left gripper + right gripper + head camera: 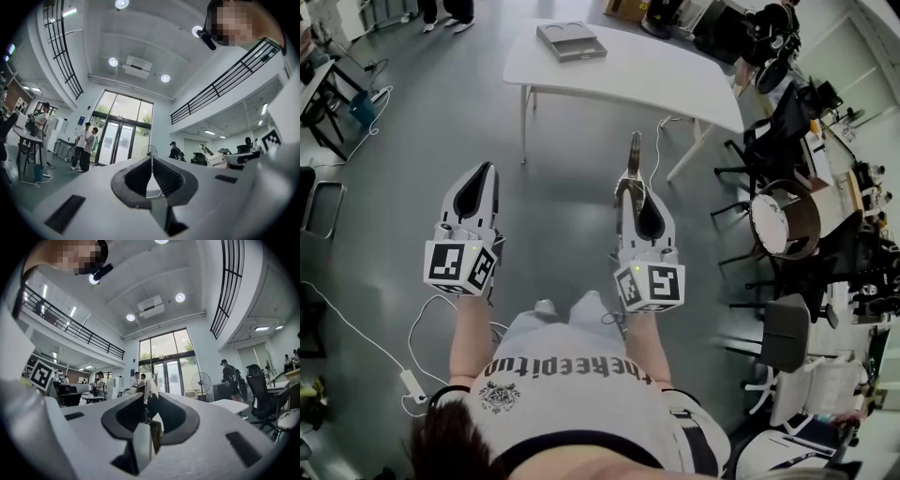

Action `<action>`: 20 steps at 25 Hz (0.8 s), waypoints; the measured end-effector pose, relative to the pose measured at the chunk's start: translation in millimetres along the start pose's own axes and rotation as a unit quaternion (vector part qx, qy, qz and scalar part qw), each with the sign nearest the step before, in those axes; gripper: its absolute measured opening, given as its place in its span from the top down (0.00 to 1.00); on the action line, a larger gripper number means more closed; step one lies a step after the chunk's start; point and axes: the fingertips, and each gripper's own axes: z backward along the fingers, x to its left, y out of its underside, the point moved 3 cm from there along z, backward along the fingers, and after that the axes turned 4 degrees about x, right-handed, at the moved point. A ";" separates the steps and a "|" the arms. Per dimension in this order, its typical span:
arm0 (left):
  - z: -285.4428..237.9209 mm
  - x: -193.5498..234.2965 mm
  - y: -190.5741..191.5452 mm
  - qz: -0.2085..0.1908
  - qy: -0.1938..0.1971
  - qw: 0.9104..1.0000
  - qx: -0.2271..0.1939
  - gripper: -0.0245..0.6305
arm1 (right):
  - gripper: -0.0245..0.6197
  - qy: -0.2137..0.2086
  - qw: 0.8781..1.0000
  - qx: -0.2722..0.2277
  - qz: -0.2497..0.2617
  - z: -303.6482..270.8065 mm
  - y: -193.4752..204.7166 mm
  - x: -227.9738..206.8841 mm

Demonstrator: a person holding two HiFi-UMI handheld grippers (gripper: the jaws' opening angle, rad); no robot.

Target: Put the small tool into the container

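In the head view my right gripper (633, 190) is held over the grey floor, shut on a small metal tool (634, 155) that sticks out forward past the jaws. The right gripper view shows the same tool (151, 386) pinched upright between the dark pads (123, 414). My left gripper (487, 171) hangs level with it to the left, and its jaws are shut with nothing between them (151, 161). The container (570, 40), a flat grey tray, lies on the far left part of a white table (656, 84) ahead, well beyond both grippers.
Office chairs (787, 333) and a round drum-like stool (783, 222) crowd the right side. Cables and a power strip (411, 382) lie on the floor at the left. Desks stand at the far left, and people stand by glass doors (84, 145).
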 end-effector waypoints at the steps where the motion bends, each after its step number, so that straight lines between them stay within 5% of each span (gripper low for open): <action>1: 0.5 2.7 -0.4 0.001 0.000 1.000 -0.002 0.94 | 0.82 0.003 1.000 -0.001 0.000 0.3 0.0 1.4; 10: -25.0 12.2 8.0 -0.001 0.008 1.000 -0.010 0.94 | 0.82 0.012 1.000 -0.004 0.011 -26.8 6.4 -10.1; 20: -117.0 42.7 13.0 -0.012 -0.013 1.000 -0.015 0.94 | 0.82 -0.019 1.000 -0.005 0.011 -130.6 13.7 -49.1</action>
